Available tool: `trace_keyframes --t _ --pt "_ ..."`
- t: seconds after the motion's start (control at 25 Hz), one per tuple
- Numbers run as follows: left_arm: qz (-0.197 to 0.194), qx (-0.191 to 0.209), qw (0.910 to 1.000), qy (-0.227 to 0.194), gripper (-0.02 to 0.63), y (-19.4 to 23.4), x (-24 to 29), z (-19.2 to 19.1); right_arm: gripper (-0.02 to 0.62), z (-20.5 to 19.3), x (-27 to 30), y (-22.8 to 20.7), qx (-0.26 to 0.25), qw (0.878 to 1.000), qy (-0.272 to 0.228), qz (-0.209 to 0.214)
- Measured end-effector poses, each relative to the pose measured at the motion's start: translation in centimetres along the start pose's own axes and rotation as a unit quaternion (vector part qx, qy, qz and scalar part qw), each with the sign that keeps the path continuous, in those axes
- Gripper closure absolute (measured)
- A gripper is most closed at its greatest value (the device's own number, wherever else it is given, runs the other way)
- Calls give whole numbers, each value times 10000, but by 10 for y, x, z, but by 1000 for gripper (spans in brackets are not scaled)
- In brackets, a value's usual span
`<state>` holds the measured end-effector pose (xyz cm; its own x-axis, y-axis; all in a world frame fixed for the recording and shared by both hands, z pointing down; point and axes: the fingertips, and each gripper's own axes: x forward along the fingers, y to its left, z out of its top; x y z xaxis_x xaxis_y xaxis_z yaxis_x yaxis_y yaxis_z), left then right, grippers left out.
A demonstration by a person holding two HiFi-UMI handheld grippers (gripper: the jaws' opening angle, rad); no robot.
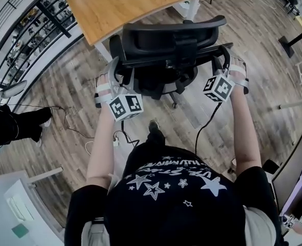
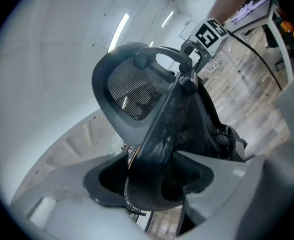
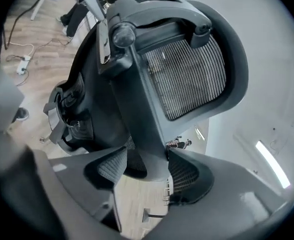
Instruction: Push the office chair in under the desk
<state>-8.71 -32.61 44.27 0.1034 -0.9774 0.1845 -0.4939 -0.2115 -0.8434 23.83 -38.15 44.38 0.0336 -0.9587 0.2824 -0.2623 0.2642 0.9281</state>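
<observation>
1. The office chair [image 1: 171, 40] is stood at the near edge of the desk [image 1: 125, 9], backrest toward the person; it is judged not yet tucked under.
2. The left gripper [image 2: 151, 179] is clamped, fairly wide, on the left strut [image 2: 161, 119], presumably so the push can be steered.
3. The right gripper [image 3: 147, 169] is set loosely around the right strut [image 3: 137, 109]; a gap is seen beside one pad.

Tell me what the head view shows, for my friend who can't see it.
From above, a person in a black starry shirt holds the left gripper and right gripper at the back of a black office chair, which faces a wooden desk.
</observation>
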Motion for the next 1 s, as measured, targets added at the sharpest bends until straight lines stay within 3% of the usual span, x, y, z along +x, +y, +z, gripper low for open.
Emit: trace_keyframes --t 0.28,0.44,0.72,1.0 --pt "-39 -166 9998 -60 337 17 35 -4 315 21 61 -14 -96 9999 46 37" --pt "-67 -234 9996 -122 337 29 62 -10 356 34 91 -26 88 9999 113 77" --pt "-119 -305 9994 -144 337 38 101 -22 356 51 143 -30 65 9991 319 285" --pt "86 -470 9988 -137 337 50 130 -26 354 66 183 -38 91 9995 224 214"
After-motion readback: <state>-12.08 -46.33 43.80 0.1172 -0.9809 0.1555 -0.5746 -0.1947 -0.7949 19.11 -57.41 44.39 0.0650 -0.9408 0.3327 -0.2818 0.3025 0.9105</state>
